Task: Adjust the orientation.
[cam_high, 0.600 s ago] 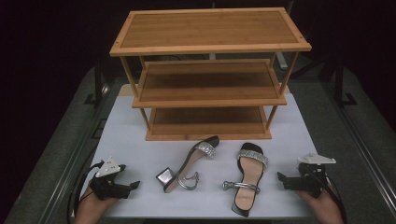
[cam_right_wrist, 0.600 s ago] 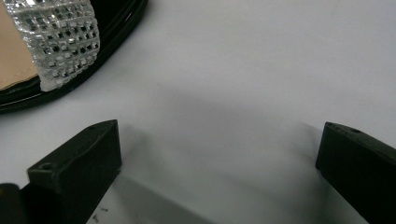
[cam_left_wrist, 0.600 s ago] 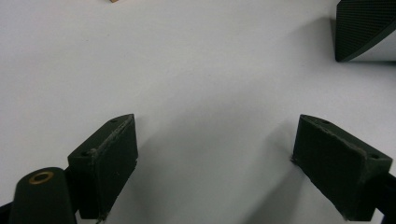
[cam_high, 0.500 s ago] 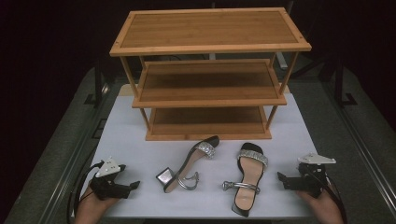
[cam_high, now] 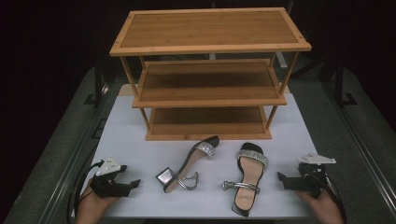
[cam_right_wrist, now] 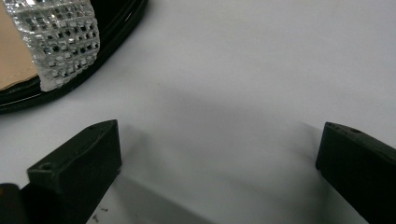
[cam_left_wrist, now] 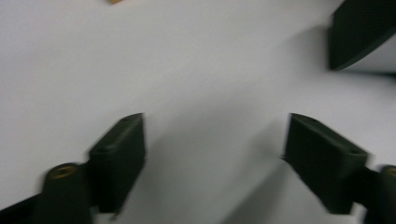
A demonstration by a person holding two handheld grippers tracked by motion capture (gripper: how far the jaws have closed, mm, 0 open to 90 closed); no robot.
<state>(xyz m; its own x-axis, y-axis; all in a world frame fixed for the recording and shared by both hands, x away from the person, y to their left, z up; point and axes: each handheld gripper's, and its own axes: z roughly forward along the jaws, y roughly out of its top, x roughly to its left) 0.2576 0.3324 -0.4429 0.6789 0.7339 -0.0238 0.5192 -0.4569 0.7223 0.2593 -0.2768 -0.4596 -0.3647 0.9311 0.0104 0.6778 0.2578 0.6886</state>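
— What stands toward the top of the frame?
— A three-tier wooden shoe rack (cam_high: 210, 74), centred.
— And beneath it?
— A white table mat (cam_high: 126, 140), dark floor (cam_high: 42, 154) around.

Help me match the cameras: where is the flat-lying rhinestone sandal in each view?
High view: rhinestone sandal right of centre, near the right tongs.
Right gripper view: its strap at upper left.
Left gripper view: a blurred dark shape at upper right, unidentifiable.
Shared landmark: white tabletop.

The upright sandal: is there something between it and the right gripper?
No. Between the right gripper and the upright sandal lies bare white table. Its jaws stand open, empty. The other sandal lies on its side beyond.
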